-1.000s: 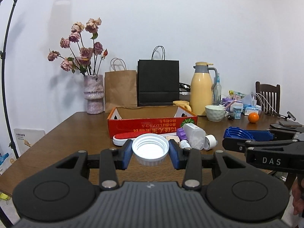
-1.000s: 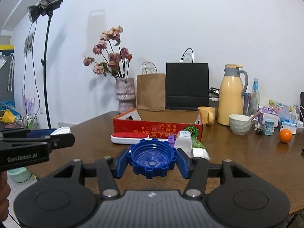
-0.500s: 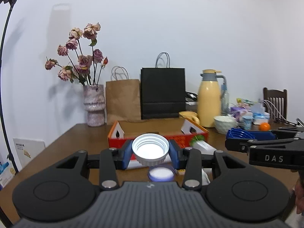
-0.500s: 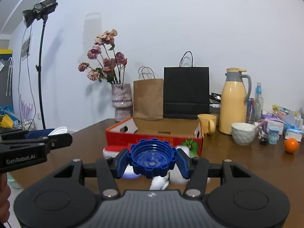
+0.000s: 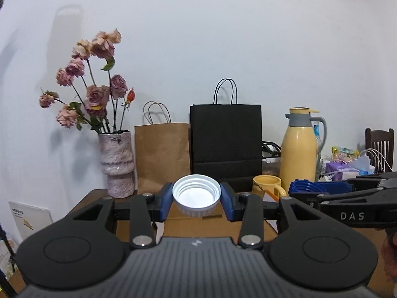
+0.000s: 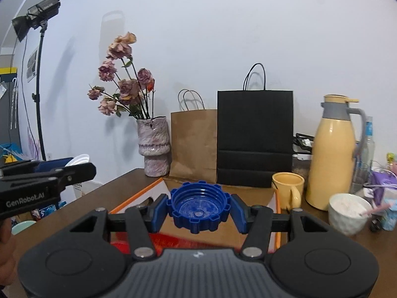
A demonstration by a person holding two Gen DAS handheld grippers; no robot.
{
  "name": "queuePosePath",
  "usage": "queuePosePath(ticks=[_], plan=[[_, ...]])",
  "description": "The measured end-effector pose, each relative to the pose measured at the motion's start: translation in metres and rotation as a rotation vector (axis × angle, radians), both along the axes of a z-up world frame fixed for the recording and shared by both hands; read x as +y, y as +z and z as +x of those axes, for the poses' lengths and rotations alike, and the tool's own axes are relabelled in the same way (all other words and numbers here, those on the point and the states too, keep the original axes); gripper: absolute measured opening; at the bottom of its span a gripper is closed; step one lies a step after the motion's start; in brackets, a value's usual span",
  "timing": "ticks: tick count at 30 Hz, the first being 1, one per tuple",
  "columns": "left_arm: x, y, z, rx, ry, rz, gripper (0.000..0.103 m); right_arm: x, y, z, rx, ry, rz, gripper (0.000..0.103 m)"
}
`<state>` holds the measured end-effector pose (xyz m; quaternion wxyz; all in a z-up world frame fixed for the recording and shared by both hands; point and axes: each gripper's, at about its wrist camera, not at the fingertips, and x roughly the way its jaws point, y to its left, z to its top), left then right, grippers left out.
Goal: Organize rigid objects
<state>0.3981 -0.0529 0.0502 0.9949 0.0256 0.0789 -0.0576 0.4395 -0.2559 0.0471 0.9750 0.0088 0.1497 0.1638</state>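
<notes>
My left gripper (image 5: 196, 200) is shut on a white threaded cap (image 5: 196, 193), its hollow side facing the camera. A blue notched cap (image 6: 198, 204) sits hollow side up in my right gripper (image 6: 198, 211), whose blue pads press on its rim. Both caps hang over the red cardboard box (image 6: 250, 193), and brown cardboard of that box (image 5: 198, 226) shows just under the white cap. The grippers are side by side: the right gripper with its blue cap (image 5: 309, 188) shows at the right of the left wrist view, and the left gripper with its white cap (image 6: 79, 159) at the left of the right wrist view.
Along the wall behind the box on the wooden table (image 6: 119, 186) stand a flower vase (image 6: 154, 146), a brown paper bag (image 6: 193, 144), a black bag (image 6: 254, 139) and a yellow thermos (image 6: 333, 159). A yellow mug (image 6: 287, 186) and white bowl (image 6: 347, 209) are right of the box.
Both grippers moved forward and upward from the table's near edge to over the box, caps still held. The loose items in front of the box dropped out of view.
</notes>
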Motion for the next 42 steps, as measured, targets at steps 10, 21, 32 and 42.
queuePosePath(ticks=[10,21,32,42], plan=[[0.012,-0.001,0.135,0.18,-0.008,-0.032,0.041,0.002,0.009,0.138,0.112,-0.018,-0.052,0.053],[0.032,-0.064,0.277,0.527,0.052,0.009,0.041,0.005,-0.053,0.264,0.446,-0.067,-0.076,0.053],[0.029,-0.102,0.325,0.699,0.037,0.062,0.062,0.011,-0.101,0.316,0.59,-0.142,-0.236,0.053],[0.03,-0.077,0.308,0.7,0.045,0.027,0.078,0.008,-0.069,0.297,0.574,-0.107,-0.185,0.075]])
